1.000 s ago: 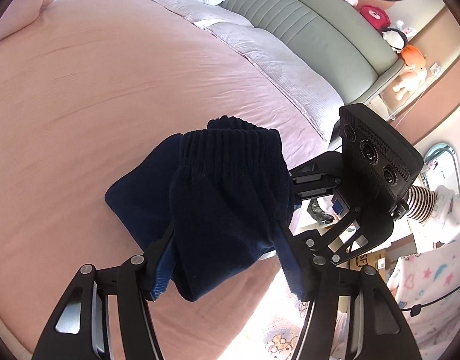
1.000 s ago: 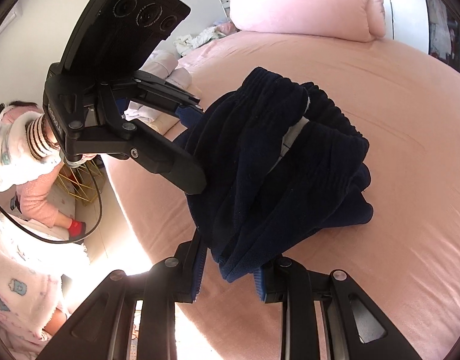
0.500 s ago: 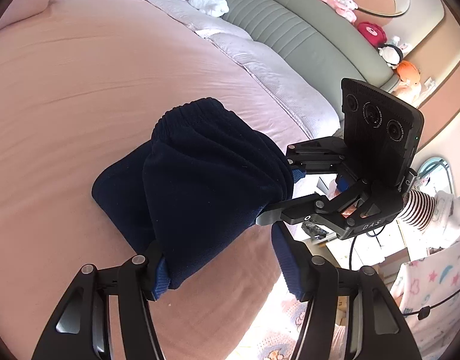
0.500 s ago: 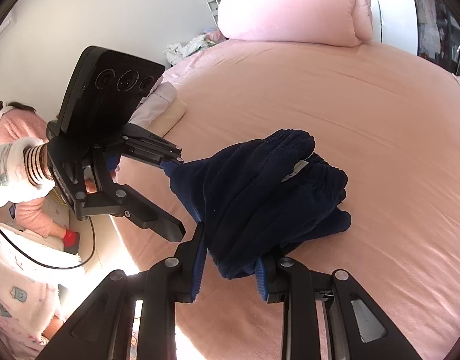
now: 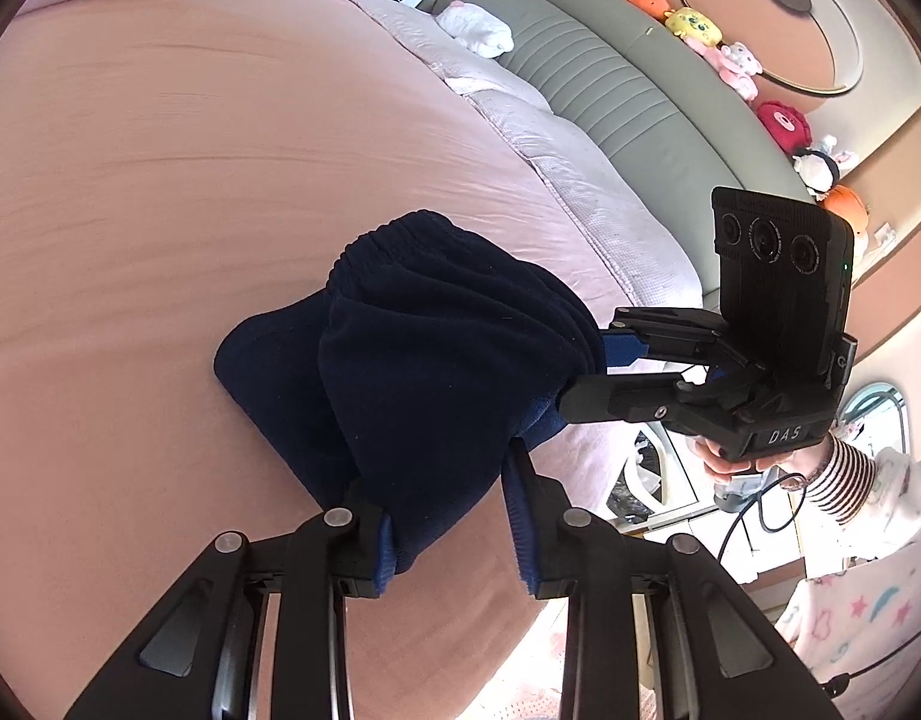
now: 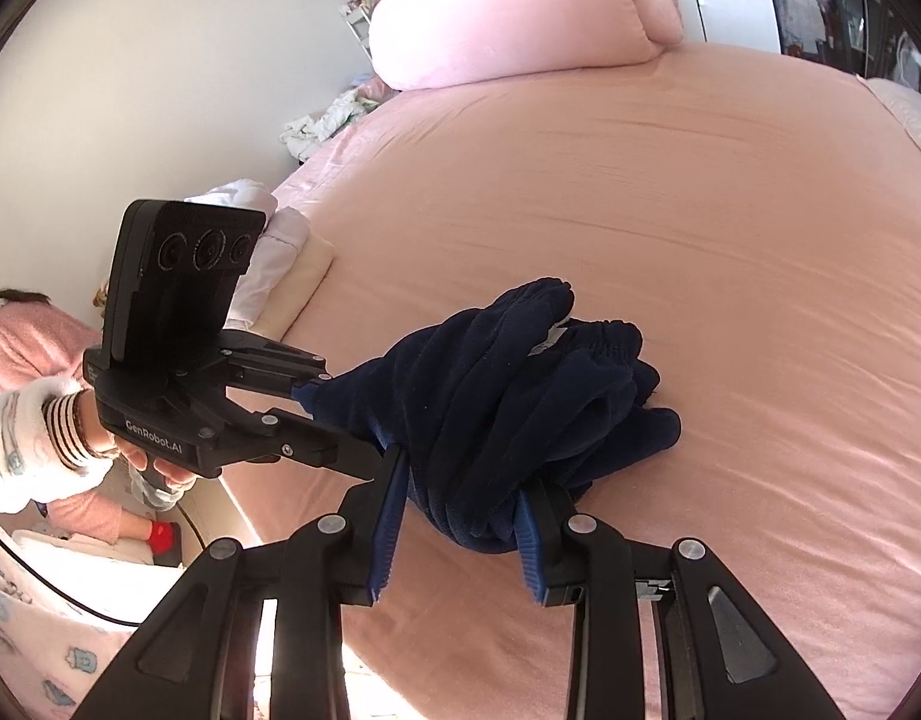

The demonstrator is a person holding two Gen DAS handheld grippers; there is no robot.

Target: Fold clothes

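Note:
A bunched navy fleece garment (image 5: 424,384) with an elastic waistband lies partly on the pink bed sheet (image 5: 160,210). My left gripper (image 5: 439,471) has the near end of the cloth between its blue pads; its jaws are closing and the tips press on the fabric. To the right, my right gripper (image 5: 583,375) holds the garment's other edge. In the right wrist view the same garment (image 6: 520,396) fills the gap of my right gripper (image 6: 466,477), whose jaws are opening while both pads still touch the cloth. My left gripper (image 6: 337,420) grips the cloth's left corner there.
A grey-green padded headboard (image 5: 628,102) with several plush toys runs behind a pale quilt (image 5: 580,180). A big pink pillow (image 6: 520,12) lies at the bed's far end, and folded white clothes (image 6: 268,252) sit at its left edge. A person's sleeve (image 5: 844,480) and a cable are near the bedside.
The garment has come down from hanging in the air to resting on the sheet. The two grippers have drawn apart, stretching it sideways. The left jaws have narrowed around the cloth.

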